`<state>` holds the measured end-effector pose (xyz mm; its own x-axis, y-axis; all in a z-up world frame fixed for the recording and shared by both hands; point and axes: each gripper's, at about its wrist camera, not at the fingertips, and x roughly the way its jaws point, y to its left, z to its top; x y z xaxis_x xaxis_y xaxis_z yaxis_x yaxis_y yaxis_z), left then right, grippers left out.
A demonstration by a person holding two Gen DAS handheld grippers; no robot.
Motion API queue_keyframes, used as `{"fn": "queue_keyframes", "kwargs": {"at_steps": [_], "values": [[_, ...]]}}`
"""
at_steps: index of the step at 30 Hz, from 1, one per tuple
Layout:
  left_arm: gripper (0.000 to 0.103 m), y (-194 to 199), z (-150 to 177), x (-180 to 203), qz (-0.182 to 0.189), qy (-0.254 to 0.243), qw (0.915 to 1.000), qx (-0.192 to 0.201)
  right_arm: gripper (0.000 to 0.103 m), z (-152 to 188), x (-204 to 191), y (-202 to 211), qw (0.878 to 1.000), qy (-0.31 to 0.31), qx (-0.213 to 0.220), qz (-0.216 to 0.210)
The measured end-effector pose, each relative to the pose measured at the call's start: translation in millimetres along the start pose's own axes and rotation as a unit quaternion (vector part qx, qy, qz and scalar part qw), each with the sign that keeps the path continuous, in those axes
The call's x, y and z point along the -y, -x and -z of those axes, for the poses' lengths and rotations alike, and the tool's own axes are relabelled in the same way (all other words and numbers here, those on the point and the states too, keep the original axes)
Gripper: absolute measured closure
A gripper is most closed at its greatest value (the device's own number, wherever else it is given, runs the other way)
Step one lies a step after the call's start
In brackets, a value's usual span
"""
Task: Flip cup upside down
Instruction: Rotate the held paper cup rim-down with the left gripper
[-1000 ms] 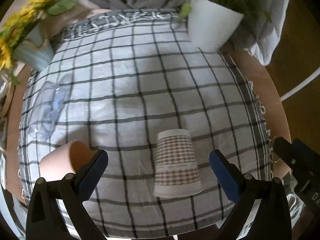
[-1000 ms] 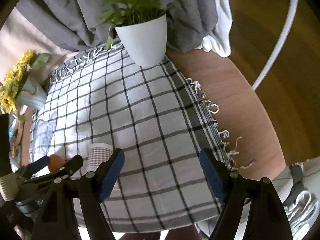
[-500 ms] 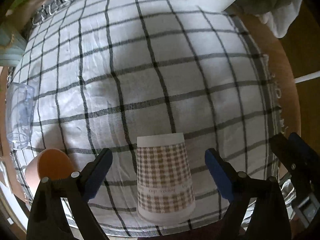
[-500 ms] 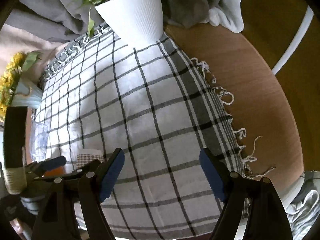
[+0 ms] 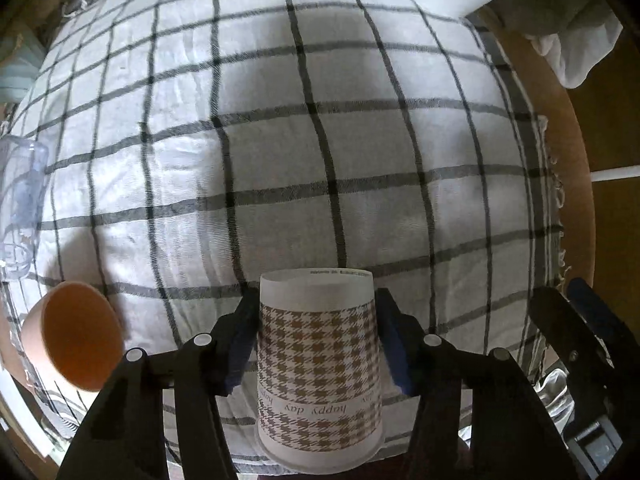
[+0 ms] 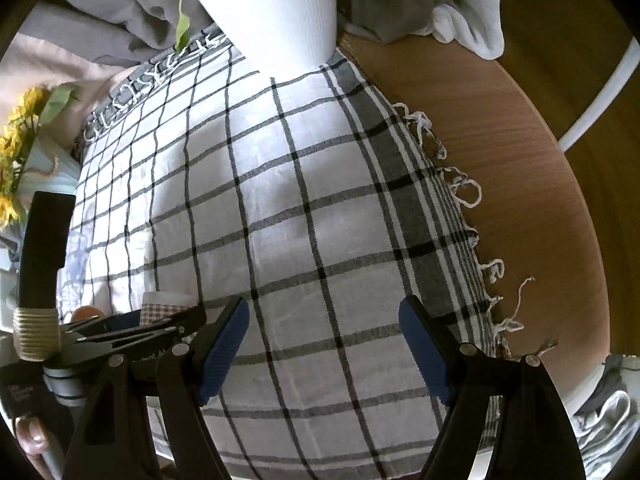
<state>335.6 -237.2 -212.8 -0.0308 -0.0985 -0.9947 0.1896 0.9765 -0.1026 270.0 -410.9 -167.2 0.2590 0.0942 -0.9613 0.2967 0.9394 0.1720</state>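
A paper cup (image 5: 318, 364) with a brown houndstooth print stands on the checked cloth (image 5: 280, 152) with its narrow end up and wide rim down. My left gripper (image 5: 316, 340) is shut on the cup, its blue pads (image 5: 390, 344) pressed on both sides. In the right wrist view the cup (image 6: 160, 304) shows only partly, behind the left gripper at the lower left. My right gripper (image 6: 324, 356) is open and empty above the cloth's near right part.
An orange cup (image 5: 74, 346) lies on its side at the left cloth edge. A clear plastic cup (image 5: 20, 208) lies further left. A white plant pot (image 6: 276, 12) stands at the far side, and yellow flowers (image 6: 16, 136) at far left. Bare wooden table (image 6: 532, 184) on the right.
My left gripper moved forward around the houndstooth cup and closed on it. The right gripper drifted slightly forward and stayed open.
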Motion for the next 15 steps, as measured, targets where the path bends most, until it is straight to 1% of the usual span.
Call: {"fn": "queue_keyframes", "kwargs": {"at_steps": [6,8,11,15], "values": [[0.047,34,8,-7,-0.004,0.006,0.9982,0.059,0.025,0,-6,11,1.000,0.013,0.012,-0.012],[0.047,43,9,-7,-0.006,0.006,0.9973,0.073,0.025,-2,-7,16,1.000,0.015,0.018,-0.016],[0.047,50,4,6,-0.010,0.008,0.9962,0.086,0.025,-4,-8,22,0.999,0.018,0.029,-0.017],[0.047,54,8,5,0.006,0.017,0.9962,0.085,0.025,-6,-7,26,0.999,0.021,0.036,-0.015]]}}
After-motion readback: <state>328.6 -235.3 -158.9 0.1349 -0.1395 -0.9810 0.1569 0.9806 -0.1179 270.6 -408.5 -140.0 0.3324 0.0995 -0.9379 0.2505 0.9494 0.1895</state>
